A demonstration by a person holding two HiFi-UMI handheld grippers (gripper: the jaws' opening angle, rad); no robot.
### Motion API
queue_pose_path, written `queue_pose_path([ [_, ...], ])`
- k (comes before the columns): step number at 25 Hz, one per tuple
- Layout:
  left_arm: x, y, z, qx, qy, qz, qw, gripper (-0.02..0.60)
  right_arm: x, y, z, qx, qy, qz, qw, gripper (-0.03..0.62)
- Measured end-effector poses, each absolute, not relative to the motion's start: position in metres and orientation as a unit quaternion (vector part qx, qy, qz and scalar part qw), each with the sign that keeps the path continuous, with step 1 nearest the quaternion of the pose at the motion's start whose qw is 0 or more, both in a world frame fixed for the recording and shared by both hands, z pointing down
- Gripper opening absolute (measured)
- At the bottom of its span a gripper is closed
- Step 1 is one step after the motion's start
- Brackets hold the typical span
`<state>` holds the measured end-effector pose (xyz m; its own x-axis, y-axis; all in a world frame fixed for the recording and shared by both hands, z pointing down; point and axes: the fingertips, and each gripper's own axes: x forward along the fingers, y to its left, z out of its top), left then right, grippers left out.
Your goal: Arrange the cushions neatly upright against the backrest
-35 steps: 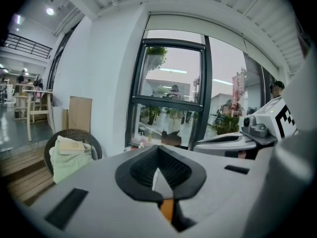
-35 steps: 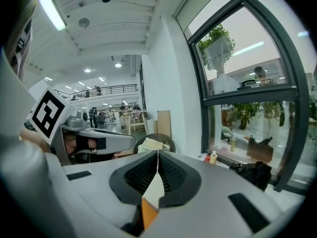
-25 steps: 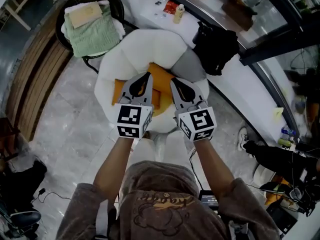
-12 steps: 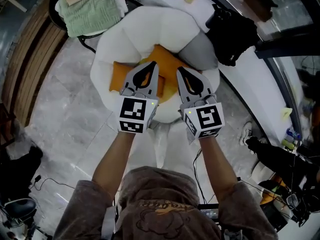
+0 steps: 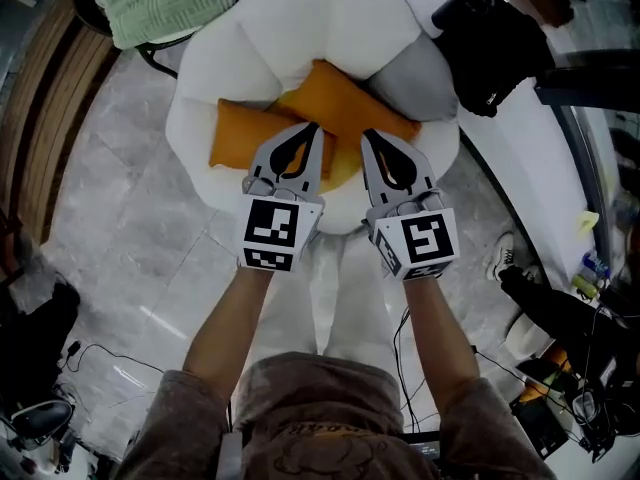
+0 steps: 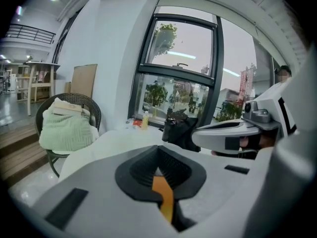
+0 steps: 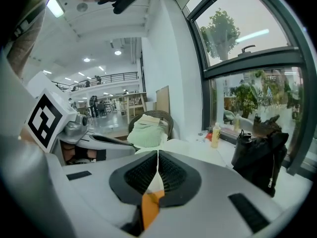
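The floor (image 5: 120,238) is of pale, glossy stone slabs, with a strip of wooden boards along its left edge in the head view. On the floor stands a round white armchair (image 5: 300,28) with a thick, lobed backrest that curves round the seat. Behind the armchair runs a white window ledge (image 6: 116,135). A black bag (image 5: 495,48) sits on this ledge, and a wicker chair (image 6: 94,113) to the left of the armchair carries a folded green blanket (image 5: 160,8).

Three cushions are found on the seat. The left orange cushion (image 5: 235,138) lies flat, with its long side across the seat. The rear orange cushion (image 5: 345,103) lies flat and askew, overlaps the first, and points one corner toward the backrest. Neither orange cushion stands upright. The grey cushion (image 5: 420,78) is lodged at the right side of the seat, against the backrest.

The left gripper (image 5: 310,130) and the right gripper (image 5: 368,134) are held side by side over the front part of the seat, and both are aimed at the orange cushions. The jaws of the left gripper are pressed together at the tips, and nothing is pinched between them. The jaws of the right gripper are likewise pressed together and empty. In each gripper view only a sliver of orange fabric is seen through the gap behind the closed tips. Contact between the tips and the cushions cannot be determined. A marker cube (image 5: 272,233) is fixed at the rear of each gripper.
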<state>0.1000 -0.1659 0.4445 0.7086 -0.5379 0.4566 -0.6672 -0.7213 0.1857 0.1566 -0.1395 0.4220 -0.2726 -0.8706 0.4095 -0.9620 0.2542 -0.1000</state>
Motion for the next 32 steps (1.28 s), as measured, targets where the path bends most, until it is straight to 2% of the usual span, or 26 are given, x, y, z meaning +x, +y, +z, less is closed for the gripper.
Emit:
queue_pose_path([
  [14,0.099,-0.174,0.479,0.898,-0.341,0.194,0.197,0.005,0.158,-0.169,0.480,0.561,-0.788,0.177,0.182,0.021],
  [32,0.091,-0.176,0.549,0.873,-0.366,0.219,0.238,0.005,0.176,-0.224,0.674,0.458,-0.774,0.233,0.369,0.021],
])
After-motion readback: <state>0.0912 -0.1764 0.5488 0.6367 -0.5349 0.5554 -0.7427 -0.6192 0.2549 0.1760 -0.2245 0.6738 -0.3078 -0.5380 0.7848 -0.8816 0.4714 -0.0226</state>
